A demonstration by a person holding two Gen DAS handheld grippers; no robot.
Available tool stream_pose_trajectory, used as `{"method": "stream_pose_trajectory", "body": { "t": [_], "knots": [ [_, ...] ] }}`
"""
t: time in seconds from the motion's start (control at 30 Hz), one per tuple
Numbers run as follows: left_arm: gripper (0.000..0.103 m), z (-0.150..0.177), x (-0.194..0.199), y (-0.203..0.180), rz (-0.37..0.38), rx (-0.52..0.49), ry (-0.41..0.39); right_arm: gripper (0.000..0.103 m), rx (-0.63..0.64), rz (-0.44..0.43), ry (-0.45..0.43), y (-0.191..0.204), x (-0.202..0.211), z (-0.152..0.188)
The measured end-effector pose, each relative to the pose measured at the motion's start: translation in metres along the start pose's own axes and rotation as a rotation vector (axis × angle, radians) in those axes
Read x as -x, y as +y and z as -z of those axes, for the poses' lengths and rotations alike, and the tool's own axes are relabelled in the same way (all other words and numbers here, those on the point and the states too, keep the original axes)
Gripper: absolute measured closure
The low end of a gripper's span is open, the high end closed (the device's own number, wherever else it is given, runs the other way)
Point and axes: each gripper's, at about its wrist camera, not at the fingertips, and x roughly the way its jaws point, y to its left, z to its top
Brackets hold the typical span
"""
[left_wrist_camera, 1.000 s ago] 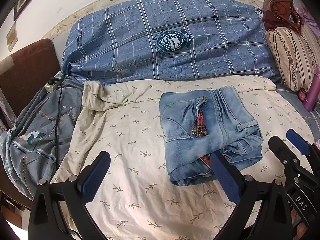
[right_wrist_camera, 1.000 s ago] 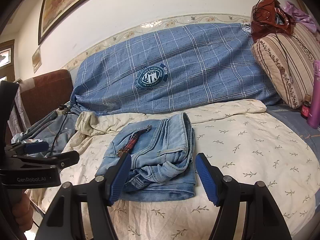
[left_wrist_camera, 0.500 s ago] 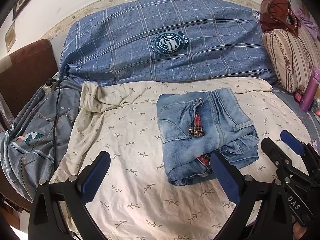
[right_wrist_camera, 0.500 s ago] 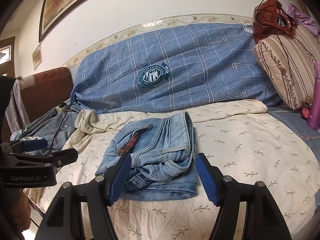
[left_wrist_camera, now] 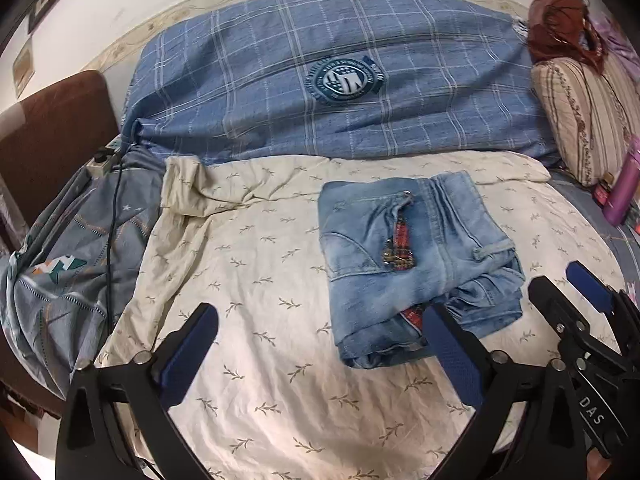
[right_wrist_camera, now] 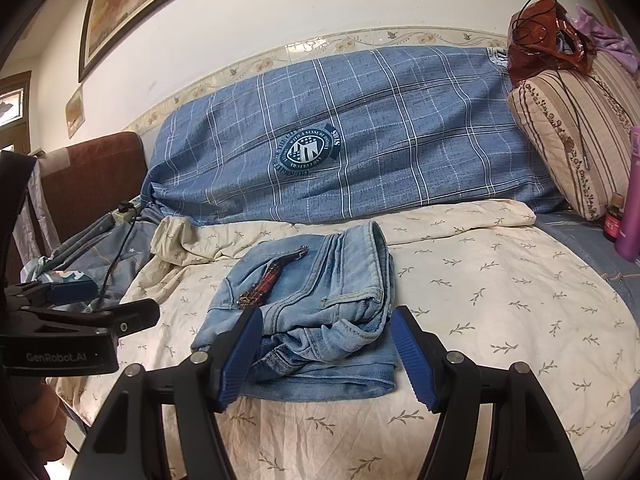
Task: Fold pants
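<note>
The light-blue jeans [left_wrist_camera: 416, 264] lie folded into a compact bundle on the cream leaf-print bedspread [left_wrist_camera: 248, 280], with a red plaid lining showing at the fly. My left gripper [left_wrist_camera: 320, 336] hovers open over the bedspread, just in front and left of the bundle, and its right finger overlaps the bundle's near corner in the picture. In the right wrist view the jeans [right_wrist_camera: 320, 304] sit right beyond my right gripper [right_wrist_camera: 326, 348]. That gripper is open and its blue pads [right_wrist_camera: 240, 356] do not press the cloth. Each gripper also appears in the other view: right gripper [left_wrist_camera: 564, 286], left gripper [right_wrist_camera: 112, 300].
A blue plaid bolster [left_wrist_camera: 340, 80] runs along the wall behind. A striped pillow [left_wrist_camera: 588, 120] with a red bag [right_wrist_camera: 548, 40] on it and a purple bottle [left_wrist_camera: 624, 184] stand at the right. At the left lie a grey-blue sheet [left_wrist_camera: 68, 260], a power strip [left_wrist_camera: 100, 160] and its cable.
</note>
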Motion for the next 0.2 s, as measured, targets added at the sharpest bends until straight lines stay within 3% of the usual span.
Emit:
{"method": "stream_pose_trajectory", "body": {
  "t": [0.13,0.2],
  "knots": [
    [0.0,0.0019,0.0034,0.0045,0.022,0.014,-0.06,0.033,-0.029,-0.007,0.009,-0.0042,-0.0017,-0.0009],
    [0.0,0.0003,-0.0018,0.0089,0.033,0.025,-0.041,0.033,-0.06,-0.008,0.01,-0.0093,-0.0026,-0.0031]
  ]
}}
